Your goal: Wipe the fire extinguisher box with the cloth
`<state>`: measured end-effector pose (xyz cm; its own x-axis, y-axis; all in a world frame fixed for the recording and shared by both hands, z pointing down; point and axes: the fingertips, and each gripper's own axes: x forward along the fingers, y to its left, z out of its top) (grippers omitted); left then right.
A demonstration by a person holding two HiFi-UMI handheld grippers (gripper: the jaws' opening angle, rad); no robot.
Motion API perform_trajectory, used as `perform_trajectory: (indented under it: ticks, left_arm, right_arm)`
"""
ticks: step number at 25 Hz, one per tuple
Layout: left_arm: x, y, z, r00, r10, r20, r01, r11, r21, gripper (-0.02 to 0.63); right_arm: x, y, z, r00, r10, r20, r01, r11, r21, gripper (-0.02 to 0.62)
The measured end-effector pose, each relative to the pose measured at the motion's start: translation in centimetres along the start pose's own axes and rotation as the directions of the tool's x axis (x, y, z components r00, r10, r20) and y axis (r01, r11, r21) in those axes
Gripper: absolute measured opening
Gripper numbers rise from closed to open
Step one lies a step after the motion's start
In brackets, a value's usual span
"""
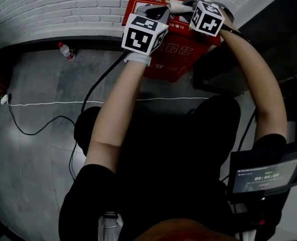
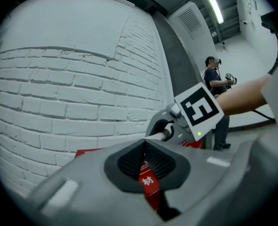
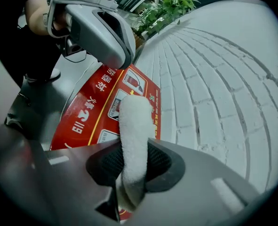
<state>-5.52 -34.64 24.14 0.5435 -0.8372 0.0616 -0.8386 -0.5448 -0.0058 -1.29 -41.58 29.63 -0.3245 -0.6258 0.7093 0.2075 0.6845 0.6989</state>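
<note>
The right gripper (image 3: 134,161) has its fingers pinching the cloth (image 3: 135,121). The cloth is a white, fluffy strip that sticks out past them like a fat roll. The left gripper (image 2: 145,144) has its fingers pressed together with nothing in them. It hangs just left of the right one.

Both are over the box (image 1: 169,67). The box stands on the grey floor (image 1: 42,129), right up against the far wall (image 1: 53,9). It is red, flat and smooth, with white and yellow writing. The wall is white, bumpy brick.

I think the wiping is at the far part of the box top. Next, the cloth should press down and slide toward the near edge.
</note>
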Motion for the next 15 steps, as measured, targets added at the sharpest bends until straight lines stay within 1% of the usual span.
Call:
perform_trajectory:
  ticks: [4, 7, 15]
  left_arm:
    - [-1.4, -1.1, -0.1, 1.0, 0.003, -0.002, -0.003, 1.0, 0.026, 0.0]
    - [-2.5, -1.7, -0.2, 1.0, 0.004, -0.001, -0.004, 1.0, 0.03, 0.0]
    - [-2.1, -1.7, -1.3, 1.0, 0.014, -0.01, -0.013, 0.999, 0.035, 0.0]
  right_arm:
    - [-2.1, 1.6, 1.2, 1.0, -0.009, -0.006, 0.009, 1.0, -0.012, 0.095]
    - [-3.3, 3.3, 2.2, 1.0, -0.008, -0.01, 0.008, 1.0, -0.025, 0.095]
    - [-4.2, 6.8, 3.4, 0.998, 0.039, 0.038, -0.038, 0.999, -0.039, 0.095]
